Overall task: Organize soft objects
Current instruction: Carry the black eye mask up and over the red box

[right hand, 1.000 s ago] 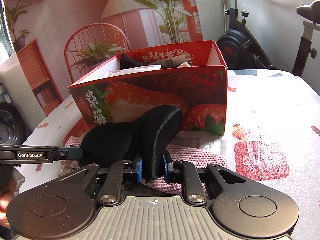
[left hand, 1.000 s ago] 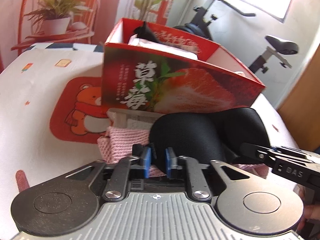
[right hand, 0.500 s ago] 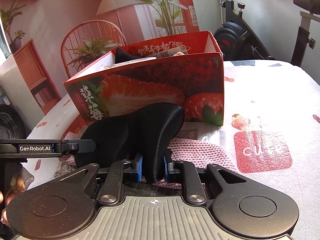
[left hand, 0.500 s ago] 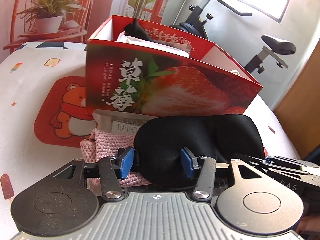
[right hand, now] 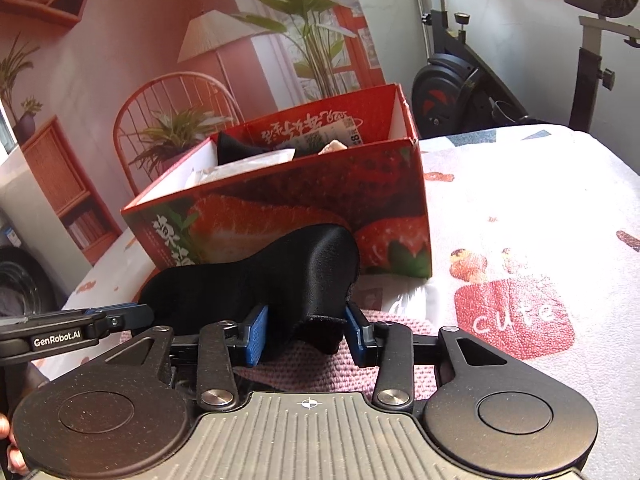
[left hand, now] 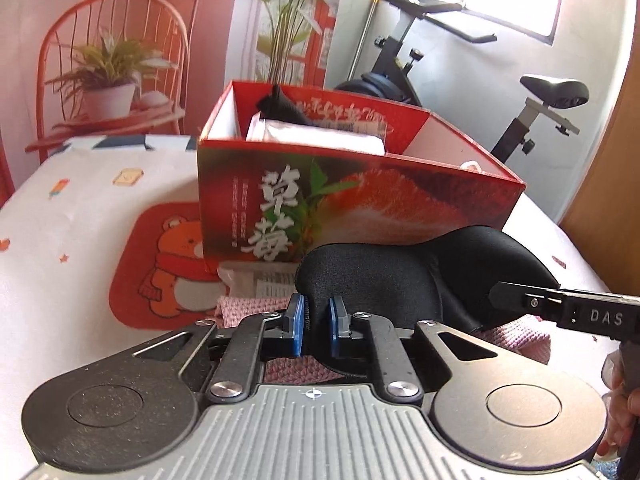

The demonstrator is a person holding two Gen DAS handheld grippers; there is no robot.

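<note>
A black padded sleep mask [left hand: 420, 276] hangs just in front of the red strawberry box [left hand: 352, 204]. My left gripper [left hand: 317, 322] is shut on the mask's left end. My right gripper [right hand: 306, 330] is open, its blue pads standing apart on either side of the mask's right end [right hand: 280, 276]. A pink knitted cloth [right hand: 320, 364] lies on the table under the mask. The box [right hand: 288, 208] holds a black soft item [right hand: 236, 150] and white packets [left hand: 316, 138].
A clear packet with a label [left hand: 256, 280] lies at the foot of the box. The tablecloth [right hand: 520, 216] has cartoon prints. An orange chair with a potted plant [left hand: 108, 80] and an exercise bike [left hand: 460, 72] stand beyond the table.
My left gripper opened half a second ago and has shut again on the mask. My right gripper has opened from its grip on the mask. The mask has risen a little.
</note>
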